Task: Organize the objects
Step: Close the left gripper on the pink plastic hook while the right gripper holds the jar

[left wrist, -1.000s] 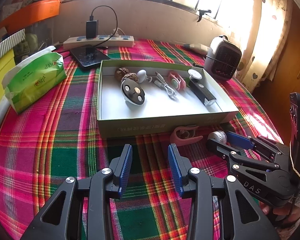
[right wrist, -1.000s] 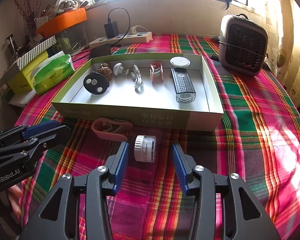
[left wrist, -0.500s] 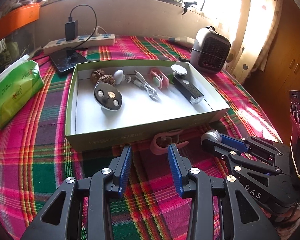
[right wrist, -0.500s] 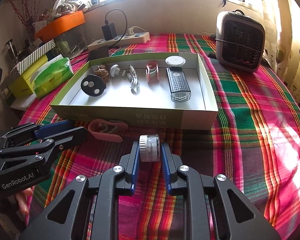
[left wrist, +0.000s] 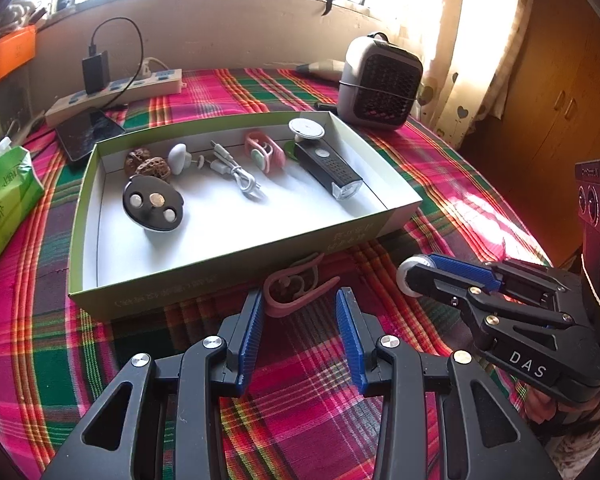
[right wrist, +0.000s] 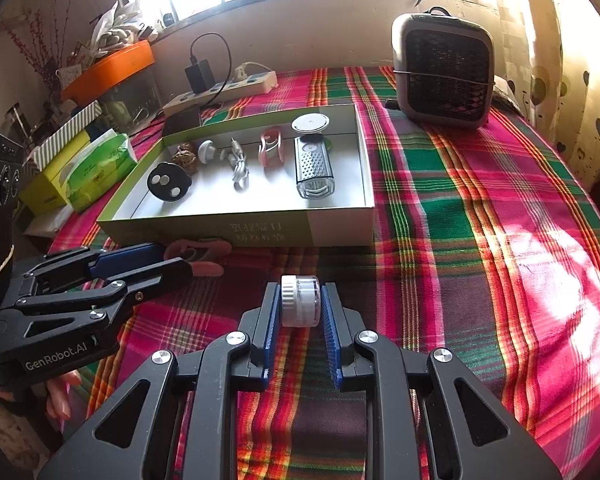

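My right gripper (right wrist: 300,300) is shut on a small clear jar with a white lid (right wrist: 300,300), lifted slightly over the plaid cloth; the same gripper shows at the right of the left wrist view (left wrist: 414,276). A pink clip (left wrist: 296,288) lies on the cloth against the front wall of the green-sided shallow box (left wrist: 220,276). My left gripper (left wrist: 300,304) stands open just short of the clip, which lies ahead of its fingertips. In the box lie a black disc (left wrist: 153,204), walnuts (left wrist: 144,162), a white cable (left wrist: 236,168), a pink clip (left wrist: 264,152) and a black bike light (left wrist: 328,168).
A grey fan heater (right wrist: 444,76) stands at the back right. A power strip with a charger (left wrist: 116,88) and a phone (left wrist: 88,132) lie behind the box. A green tissue pack (left wrist: 4,196) sits at the left. The table edge curves off at the right.
The right gripper closed on the small jar and raised it a little. The left gripper slid right along the box front, bringing the pink clip in line with its open jaws.
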Tool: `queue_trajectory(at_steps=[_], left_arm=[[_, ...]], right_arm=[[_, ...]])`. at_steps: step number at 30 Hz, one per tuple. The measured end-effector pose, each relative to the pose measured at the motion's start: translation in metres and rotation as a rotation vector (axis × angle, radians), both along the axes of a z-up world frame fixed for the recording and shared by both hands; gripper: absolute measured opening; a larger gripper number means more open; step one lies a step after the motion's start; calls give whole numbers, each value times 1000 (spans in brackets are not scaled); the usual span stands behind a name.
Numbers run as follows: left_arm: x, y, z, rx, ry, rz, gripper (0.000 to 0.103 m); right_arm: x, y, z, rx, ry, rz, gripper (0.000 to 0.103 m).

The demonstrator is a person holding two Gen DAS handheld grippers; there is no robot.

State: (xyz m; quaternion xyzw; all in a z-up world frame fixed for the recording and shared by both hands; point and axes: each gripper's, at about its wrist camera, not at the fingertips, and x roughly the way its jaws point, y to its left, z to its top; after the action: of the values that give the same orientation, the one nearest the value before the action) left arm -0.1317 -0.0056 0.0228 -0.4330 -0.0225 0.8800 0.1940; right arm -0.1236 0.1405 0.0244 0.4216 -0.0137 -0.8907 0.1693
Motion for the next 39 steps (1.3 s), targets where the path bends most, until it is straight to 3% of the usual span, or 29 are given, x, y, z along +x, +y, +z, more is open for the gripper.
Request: queue_trajectory(at_steps=[7,14,39], left_arm=[[11,21,-5,-28,-11,-85,35],[11,13,5,-69,47,-55,35],[-15,37,-8,-83,2,-100,35]], right_arm=[[2,10,2,4,7,-11,22],[3,10,3,21,18,4,22],[-9,16,-9,66,-14,16,22]])
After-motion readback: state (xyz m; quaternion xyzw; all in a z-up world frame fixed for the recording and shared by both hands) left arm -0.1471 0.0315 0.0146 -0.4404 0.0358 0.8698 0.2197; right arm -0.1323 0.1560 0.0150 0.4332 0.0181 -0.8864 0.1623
